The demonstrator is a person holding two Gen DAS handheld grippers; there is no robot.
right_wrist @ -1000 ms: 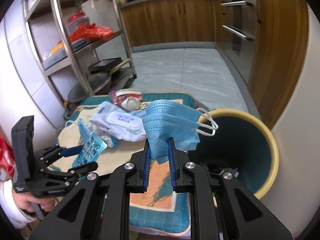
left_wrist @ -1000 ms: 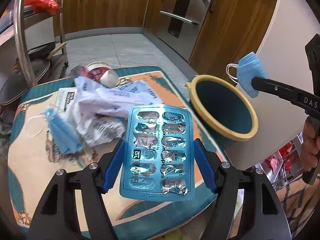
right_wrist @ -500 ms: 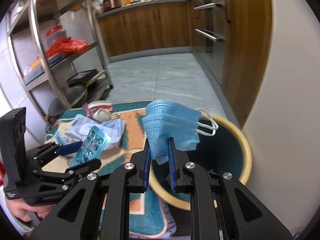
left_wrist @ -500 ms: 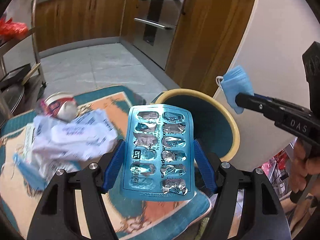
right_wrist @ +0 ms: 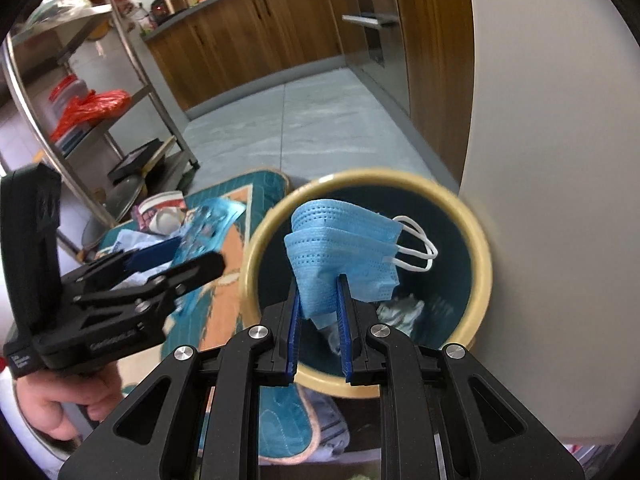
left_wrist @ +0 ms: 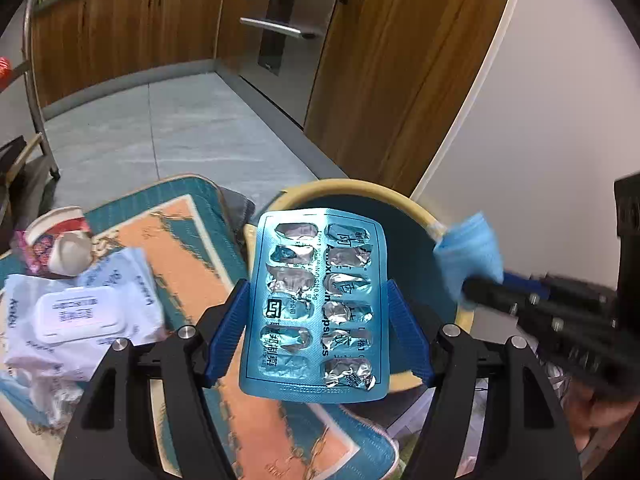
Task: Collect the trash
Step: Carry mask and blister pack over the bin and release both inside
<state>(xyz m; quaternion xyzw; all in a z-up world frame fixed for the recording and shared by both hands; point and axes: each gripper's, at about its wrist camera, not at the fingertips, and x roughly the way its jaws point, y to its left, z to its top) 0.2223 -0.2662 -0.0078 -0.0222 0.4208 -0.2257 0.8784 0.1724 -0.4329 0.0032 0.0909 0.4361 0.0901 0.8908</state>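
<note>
My left gripper [left_wrist: 318, 308] is shut on an emptied blue blister pack [left_wrist: 316, 300], held flat by its two long edges in front of the bin [left_wrist: 352, 190], a yellow-rimmed tub with a teal inside. My right gripper [right_wrist: 319, 300] is shut on a folded blue face mask [right_wrist: 340, 248] with white ear loops, held right over the bin's [right_wrist: 486, 272] mouth. In the left wrist view the mask [left_wrist: 470, 258] hangs at the bin's right rim. Crumpled scraps [right_wrist: 400, 308] lie at the bin's bottom. The right wrist view shows the left gripper [right_wrist: 188, 252] with the pack beside the bin.
On the patterned teal and orange mat [left_wrist: 192, 248] lie a white wet-wipe pack [left_wrist: 78, 314] and a crushed paper cup [left_wrist: 60, 242]. A metal shelf rack [right_wrist: 120, 64] stands at the left. A white wall [left_wrist: 540, 120] rises behind the bin, with wooden cabinets [left_wrist: 120, 28] beyond.
Both grippers have moved toward the bin with their loads. The mask now hangs lower, over the bin's mouth, and the blister pack has come from above the mat to the bin's near side.
</note>
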